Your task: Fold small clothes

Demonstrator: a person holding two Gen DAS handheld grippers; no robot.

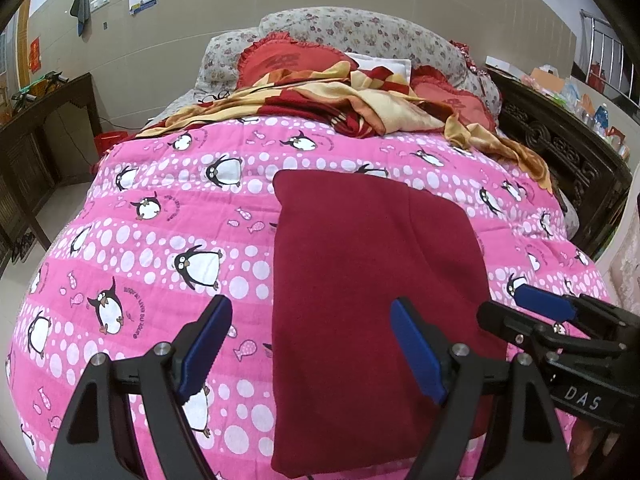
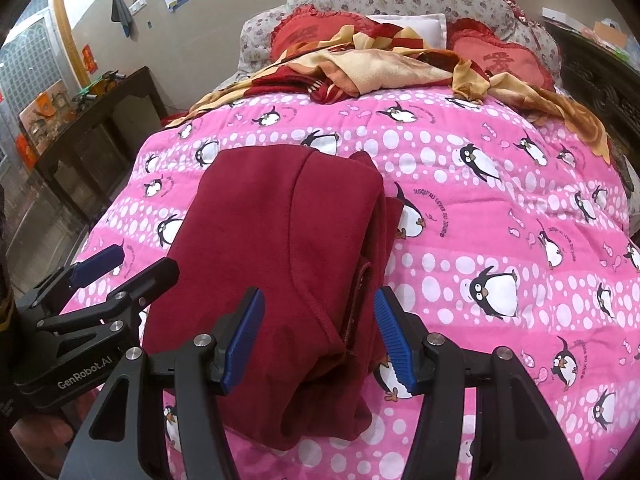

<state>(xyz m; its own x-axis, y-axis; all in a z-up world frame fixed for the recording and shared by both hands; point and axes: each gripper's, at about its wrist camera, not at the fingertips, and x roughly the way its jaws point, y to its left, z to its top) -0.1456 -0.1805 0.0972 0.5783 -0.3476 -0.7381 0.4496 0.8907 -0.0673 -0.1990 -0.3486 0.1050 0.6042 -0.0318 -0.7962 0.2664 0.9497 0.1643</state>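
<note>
Garment (image 1: 372,300): dark red, partly folded into a rough rectangle, flat on pink penguin quilt (image 1: 160,240) of bed, near front edge. Layered edges visible along right side in right wrist view. Left gripper (image 1: 312,352): jaws released, spread wide, poised above garment's left edge and holding nothing. Right gripper (image 2: 320,336): jaws released, straddling stacked right edge, not yet clamped. Step judged: mid-fold, positioning for next fold. Next move likely calls for closing on all layers of near edge together, then lifting evenly toward far edge. Containers: none seen.
</note>
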